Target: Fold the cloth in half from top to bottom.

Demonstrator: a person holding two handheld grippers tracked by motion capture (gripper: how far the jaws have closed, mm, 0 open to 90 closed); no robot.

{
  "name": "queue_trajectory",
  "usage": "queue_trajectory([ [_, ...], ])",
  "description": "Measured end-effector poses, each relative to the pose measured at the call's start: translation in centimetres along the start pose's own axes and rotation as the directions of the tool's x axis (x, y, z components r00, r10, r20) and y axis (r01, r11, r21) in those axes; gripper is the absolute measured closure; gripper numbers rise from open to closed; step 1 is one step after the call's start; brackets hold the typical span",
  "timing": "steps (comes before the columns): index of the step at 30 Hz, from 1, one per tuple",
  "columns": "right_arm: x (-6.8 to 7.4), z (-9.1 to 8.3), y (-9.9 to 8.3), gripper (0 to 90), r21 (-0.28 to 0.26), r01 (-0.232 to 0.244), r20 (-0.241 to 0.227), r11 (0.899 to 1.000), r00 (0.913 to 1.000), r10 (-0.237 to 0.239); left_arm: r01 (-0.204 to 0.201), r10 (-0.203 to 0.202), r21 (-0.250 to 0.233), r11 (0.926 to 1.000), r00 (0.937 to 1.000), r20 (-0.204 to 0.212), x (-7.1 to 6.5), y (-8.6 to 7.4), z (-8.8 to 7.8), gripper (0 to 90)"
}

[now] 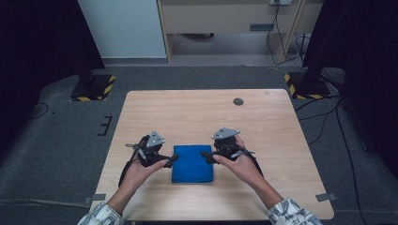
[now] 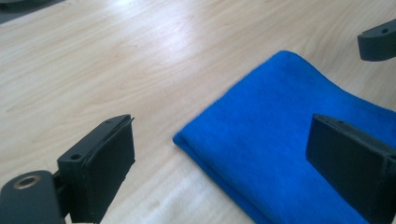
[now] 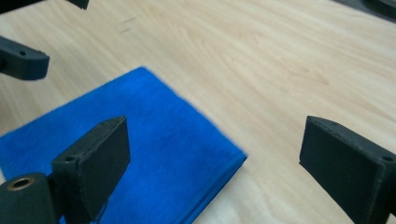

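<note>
the folded blue cloth (image 1: 192, 163) lies flat on the wooden counter (image 1: 197, 112), near the person's edge and roughly centred between the two hands. it appears as a compact rectangle of several layers, with a rounded fold edge visible in the left gripper view (image 2: 280, 130) and stacked layer edges at one corner in the right gripper view (image 3: 154, 154).

the left hand-held gripper (image 1: 170, 161) sits at the cloth's left edge with its jaws spread wide; nothing is between the pads. the right hand-held gripper (image 1: 207, 156) sits at the cloth's upper right corner, jaws likewise spread and empty. both are just above the counter, apart from the cloth surface.

judged step: release after a fold, or approach for the next one. to do it well:

- keep both sets of jaws fully spread while clearing the cloth, so no pad drags a layer and undoes the fold.
- lift straight off the edges before travelling sideways.
- if another fold follows, pinch all layers at a corner together, not the top layer alone.
- move both hands at the same rate, so the edges stay aligned.

containers: no container stands on the counter. a small dark round fitting (image 1: 238, 101) is set in the counter's far side, well apart from the cloth.
</note>
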State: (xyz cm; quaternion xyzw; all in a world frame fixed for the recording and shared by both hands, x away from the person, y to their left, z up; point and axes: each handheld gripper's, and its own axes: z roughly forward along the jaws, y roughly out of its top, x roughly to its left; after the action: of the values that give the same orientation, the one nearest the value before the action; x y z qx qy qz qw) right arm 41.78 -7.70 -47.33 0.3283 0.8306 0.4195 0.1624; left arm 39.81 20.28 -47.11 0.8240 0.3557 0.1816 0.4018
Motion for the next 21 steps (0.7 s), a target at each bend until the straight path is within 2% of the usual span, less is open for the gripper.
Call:
queue_trajectory([
  [4, -0.8, -0.3, 0.9, 8.8, -0.017, -0.007, 0.013, 1.000, 0.9999, 0.008, 0.006, -0.006, -0.004, 1.0000, 1.0000, -0.001, 0.4, 0.5, 0.5, 7.0],
  [8, -1.6, -0.7, 1.4, 8.8, -0.026, -0.018, 0.027, 1.000, 0.9995, 0.019, 0.029, -0.029, -0.013, 0.9995, 0.9996, -0.001, 0.9, 0.4, 0.6, 6.5],
  [11, -2.1, -1.1, 1.5, 8.8, -0.031, -0.026, 0.035, 0.999, 0.9990, 0.027, 0.021, -0.021, -0.005, 0.9998, 0.9998, -0.007, 1.1, 0.0, 0.5, 5.9],
  [21, -3.7, -2.3, 1.3, 8.7, -0.045, -0.051, 0.064, 0.998, 0.9965, 0.053, 0.061, -0.062, -0.017, 0.9980, 0.9976, -0.030, 2.6, -0.9, 0.0, 5.8],
])
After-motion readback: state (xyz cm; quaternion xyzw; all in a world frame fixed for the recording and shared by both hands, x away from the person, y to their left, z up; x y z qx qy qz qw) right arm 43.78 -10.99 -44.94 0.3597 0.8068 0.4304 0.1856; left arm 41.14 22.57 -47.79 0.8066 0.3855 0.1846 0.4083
